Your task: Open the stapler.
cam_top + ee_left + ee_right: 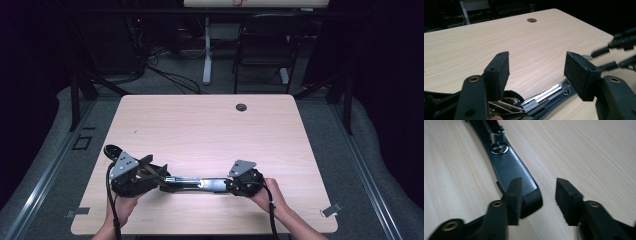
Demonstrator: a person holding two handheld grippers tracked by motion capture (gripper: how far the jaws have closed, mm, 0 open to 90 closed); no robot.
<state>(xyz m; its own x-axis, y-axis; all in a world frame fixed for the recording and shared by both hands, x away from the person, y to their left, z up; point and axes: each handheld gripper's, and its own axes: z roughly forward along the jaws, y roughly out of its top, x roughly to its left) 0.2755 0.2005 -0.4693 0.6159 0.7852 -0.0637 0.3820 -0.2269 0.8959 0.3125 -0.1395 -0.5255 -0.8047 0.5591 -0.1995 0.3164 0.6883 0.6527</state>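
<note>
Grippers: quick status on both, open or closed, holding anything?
Left gripper: jaws open, holding nothing; the opened stapler lies on the table below them.
Right gripper: jaws open, holding nothing; the stapler's black end lies just past them.

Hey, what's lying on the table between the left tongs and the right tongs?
A stapler, folded open flat, lies between the left tongs and right tongs, seen in the high view.

black left gripper [165, 179] and right gripper [231, 184], grey three-cornered plates, brass screws, trailing black cables
</note>
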